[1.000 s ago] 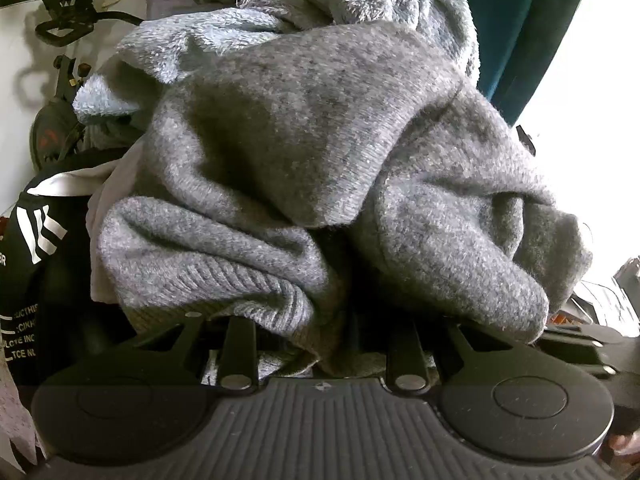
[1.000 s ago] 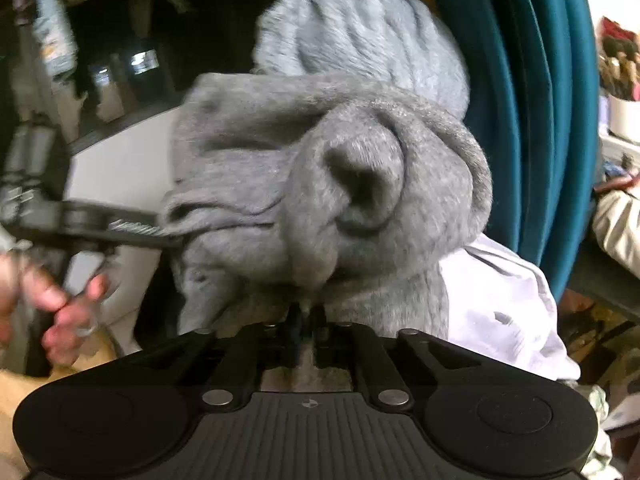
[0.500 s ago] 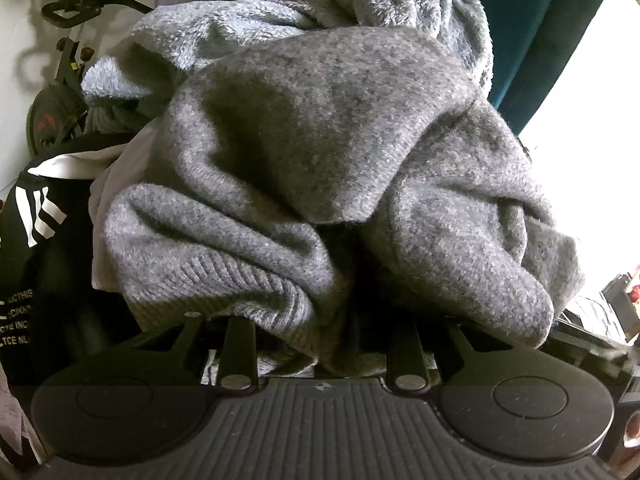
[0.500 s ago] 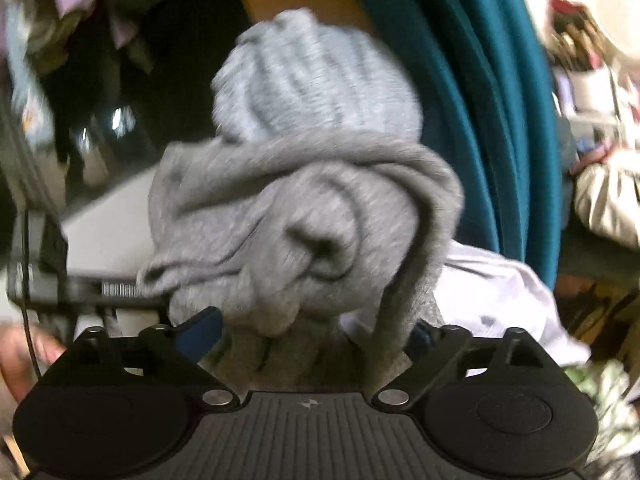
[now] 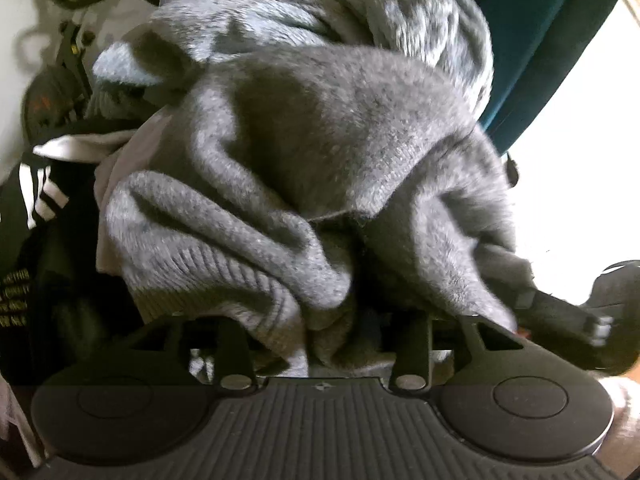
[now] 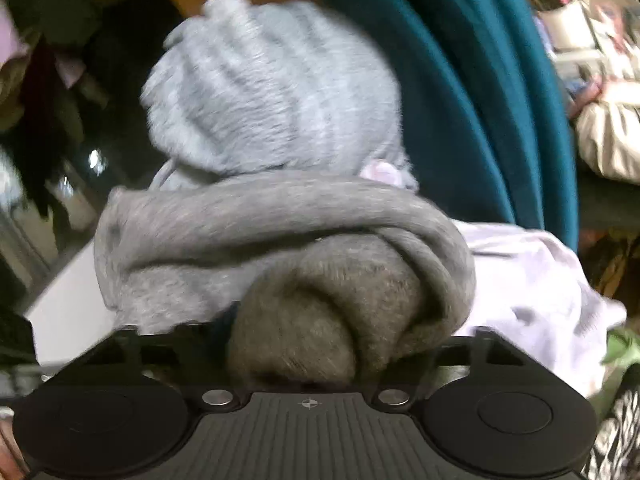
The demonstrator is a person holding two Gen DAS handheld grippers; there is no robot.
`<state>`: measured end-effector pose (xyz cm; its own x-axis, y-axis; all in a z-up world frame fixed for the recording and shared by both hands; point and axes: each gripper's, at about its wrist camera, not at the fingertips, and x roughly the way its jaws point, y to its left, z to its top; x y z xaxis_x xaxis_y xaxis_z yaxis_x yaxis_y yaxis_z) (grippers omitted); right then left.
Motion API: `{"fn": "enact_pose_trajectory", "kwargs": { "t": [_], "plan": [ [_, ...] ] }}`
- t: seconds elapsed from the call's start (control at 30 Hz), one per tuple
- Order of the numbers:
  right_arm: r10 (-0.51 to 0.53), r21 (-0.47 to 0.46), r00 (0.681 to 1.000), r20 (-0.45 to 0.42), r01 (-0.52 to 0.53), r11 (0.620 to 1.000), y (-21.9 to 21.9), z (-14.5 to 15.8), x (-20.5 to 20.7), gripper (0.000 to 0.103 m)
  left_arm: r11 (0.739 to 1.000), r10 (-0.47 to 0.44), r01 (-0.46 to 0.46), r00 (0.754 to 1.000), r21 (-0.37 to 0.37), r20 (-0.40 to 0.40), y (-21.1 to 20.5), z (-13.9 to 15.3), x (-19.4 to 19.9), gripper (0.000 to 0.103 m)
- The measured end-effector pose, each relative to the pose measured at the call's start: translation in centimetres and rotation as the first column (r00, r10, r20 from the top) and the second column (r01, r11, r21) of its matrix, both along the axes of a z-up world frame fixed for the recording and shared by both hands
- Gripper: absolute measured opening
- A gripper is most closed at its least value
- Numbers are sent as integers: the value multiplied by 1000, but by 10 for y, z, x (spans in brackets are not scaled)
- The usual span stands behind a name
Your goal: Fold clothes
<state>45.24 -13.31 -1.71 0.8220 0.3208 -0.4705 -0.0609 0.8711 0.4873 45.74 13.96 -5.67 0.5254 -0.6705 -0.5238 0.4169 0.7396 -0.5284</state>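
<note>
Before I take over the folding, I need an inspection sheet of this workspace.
Surface: hidden under clothes.
Job's things: grey knit sweater bunched over both grippers; fluffy light grey garment behind it.
Clutter: black garment with white stripes; pale lilac garment.
Grippers: left gripper jaws just opening, right gripper just closing, sweater between both; fingertips hidden.
Cables: nothing seen.
Surroundings: teal curtain.

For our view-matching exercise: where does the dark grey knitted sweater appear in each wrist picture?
Left wrist: the grey sweater fills the centre, draping over the gripper's front.
Right wrist: it is bunched at lower centre.
Shared landmark: the teal curtain, upper right in both.
</note>
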Motion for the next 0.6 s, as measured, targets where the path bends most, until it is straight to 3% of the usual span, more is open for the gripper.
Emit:
{"fn": "enact_pose_trajectory", "kwargs": {
  "t": [0.07,0.17,0.23,0.33,0.37,0.43,0.47,0.5,0.6],
  "plan": [
    [4,-27,1000,-1,-4,1000,3,1,2,42,998,-3,4,1000,-64,4,11,-2,-4,78],
    [15,-36,1000,-2,-15,999,1,-1,4,38,993,25,-26,1000,-118,-8,44,0,-12,79],
    [16,-39,1000,-7,-16,999,2,-3,4,41,997,52,-53,999,-58,-8,37,0,9,79],
    [-6,-52,999,-33,5,999,4,-7,7,61,993,73,-76,997,88,27,17,2,20,78],
    [-6,-44,999,-36,5,999,3,-8,8,62,990,69,-73,997,118,31,14,-4,22,78],
    [-6,-31,999,-41,5,1000,2,-10,10,62,990,66,-70,997,121,31,12,-11,22,70],
    [-4,-27,999,-40,3,1000,2,-11,10,60,991,67,-70,997,112,34,13,-13,21,52],
    [-2,-25,999,-38,1,1000,2,-11,10,58,992,59,-63,997,107,44,12,-12,18,19],
    [31,-98,999,-23,-33,995,18,-4,5,40,987,-13,-14,985,159,172,-1,5,0,16]
  ]
}}
